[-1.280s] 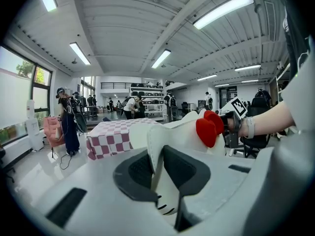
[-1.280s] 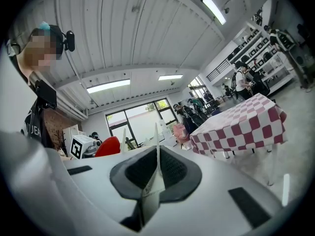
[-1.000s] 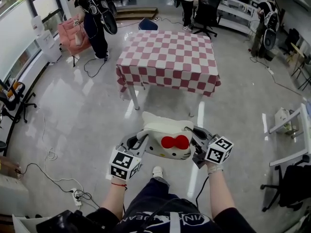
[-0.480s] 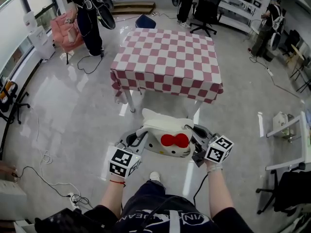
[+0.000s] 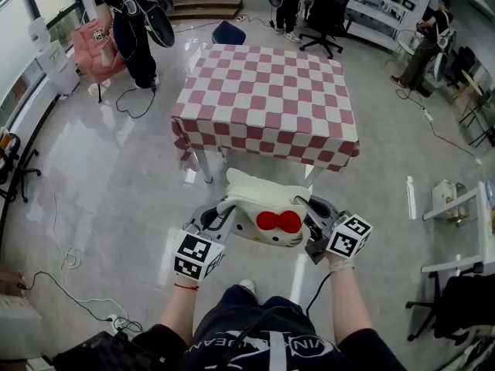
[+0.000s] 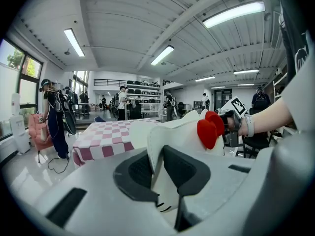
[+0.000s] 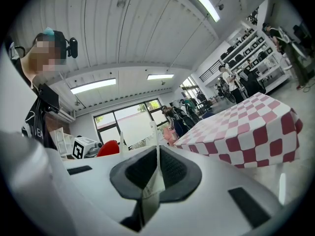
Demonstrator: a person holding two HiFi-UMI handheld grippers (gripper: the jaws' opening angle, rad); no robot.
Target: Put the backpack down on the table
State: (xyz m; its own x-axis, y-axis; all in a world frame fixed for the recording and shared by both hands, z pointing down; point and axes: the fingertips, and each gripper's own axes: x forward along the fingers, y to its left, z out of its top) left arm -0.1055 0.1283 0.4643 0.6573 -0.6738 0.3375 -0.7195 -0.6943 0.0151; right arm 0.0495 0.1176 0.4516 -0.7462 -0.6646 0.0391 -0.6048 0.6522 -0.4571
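A white cat-face backpack (image 5: 267,211) with a red bow (image 5: 278,222) hangs in the air between my two grippers, just short of the table's near edge. My left gripper (image 5: 222,216) is shut on its left side; in the left gripper view white fabric (image 6: 156,181) is pinched between the dark pads. My right gripper (image 5: 309,221) is shut on its right side, with a thin white strap (image 7: 154,177) clamped between the pads. The table (image 5: 267,99) with a pink-and-white checked cloth stands straight ahead, nothing on its top.
Several people stand beyond the table, one (image 5: 131,22) at the far left by a pink chair (image 5: 97,41). Cables (image 5: 69,257) trail over the glossy floor at the left. A white rack (image 5: 460,230) stands at the right, shelving at the back right.
I have walked closer to the table; it now sits lower and larger in the head view. The backpack stays held the same way between both grippers.
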